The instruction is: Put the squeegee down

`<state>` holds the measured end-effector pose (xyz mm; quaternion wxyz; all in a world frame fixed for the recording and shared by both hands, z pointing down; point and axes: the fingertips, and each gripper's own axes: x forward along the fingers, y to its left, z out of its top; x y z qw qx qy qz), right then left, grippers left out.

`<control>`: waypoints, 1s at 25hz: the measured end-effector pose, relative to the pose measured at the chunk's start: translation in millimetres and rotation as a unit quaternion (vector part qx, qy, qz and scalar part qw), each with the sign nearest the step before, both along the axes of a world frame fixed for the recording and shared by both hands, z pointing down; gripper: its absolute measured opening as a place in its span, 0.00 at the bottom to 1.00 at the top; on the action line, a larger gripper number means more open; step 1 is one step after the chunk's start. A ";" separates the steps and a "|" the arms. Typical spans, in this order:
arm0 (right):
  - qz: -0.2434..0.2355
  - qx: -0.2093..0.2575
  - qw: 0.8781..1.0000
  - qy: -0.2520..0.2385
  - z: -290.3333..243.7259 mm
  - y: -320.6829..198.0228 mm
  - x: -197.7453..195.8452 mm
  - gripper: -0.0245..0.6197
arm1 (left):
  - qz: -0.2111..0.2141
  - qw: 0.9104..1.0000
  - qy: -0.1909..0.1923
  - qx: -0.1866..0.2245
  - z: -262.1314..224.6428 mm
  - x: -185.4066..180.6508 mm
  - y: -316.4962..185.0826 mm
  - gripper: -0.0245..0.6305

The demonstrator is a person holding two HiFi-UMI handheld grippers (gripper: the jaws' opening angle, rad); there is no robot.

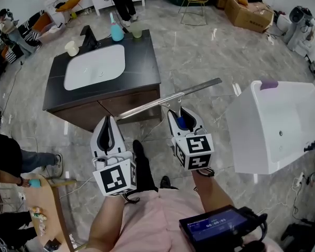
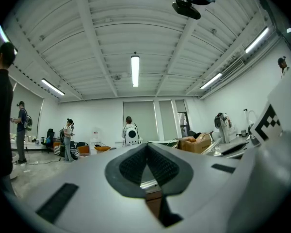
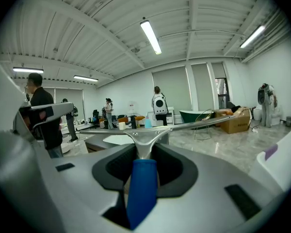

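— Squeegee (image 1: 168, 100) status: where is it?

— Off the ground, in the right tool (image 1: 179, 114). The jaws are clamped on its blue handle and the long metal blade sticks out crosswise, just short of the near right corner of the worktop (image 1: 142, 62).

— And the left tool (image 1: 109, 118)?

— Pinched together on nothing, beside the right one on the near side of the worktop.

— So which step is this?

— I'd judge it the carry before the set-down; nothing is released yet. The next move calls for bringing the blade over a bare stretch of the worktop, lowering it until it lies flat, then letting the jaws go.

— Where is there room?

— The white basin (image 1: 94, 67) takes up the middle of the dark worktop. A cup (image 1: 72, 48), a black tap (image 1: 88, 35) and a blue bottle (image 1: 116, 31) stand along its far edge. The right-hand strip looks bare, so I'd guess that is the likeliest spot.

— The room?

— Glossy grey marble floor (image 1: 199, 51); a white bathtub (image 1: 273, 125) well to the right of the worktop; cardboard boxes (image 1: 249, 12) and several people beyond it.
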<state>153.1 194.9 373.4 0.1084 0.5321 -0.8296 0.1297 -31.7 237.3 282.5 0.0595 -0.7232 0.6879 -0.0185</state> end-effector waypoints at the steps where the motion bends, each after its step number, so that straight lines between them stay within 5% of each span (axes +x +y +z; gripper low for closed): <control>1: 0.000 0.000 1.000 0.001 0.9 -3.7 -0.7 0.23 | -0.001 1.000 0.001 0.000 0.9 -1.8 -4.3 0.05; 12: 0.011 -0.019 1.000 0.012 22.7 -68.3 -17.5 0.23 | -0.003 1.000 0.013 -0.015 23.5 -32.6 -81.0 0.05; 25: 0.016 -0.027 0.999 0.016 25.0 -199.6 -82.6 0.23 | -0.006 1.000 0.015 -0.022 26.4 -105.8 -213.6 0.05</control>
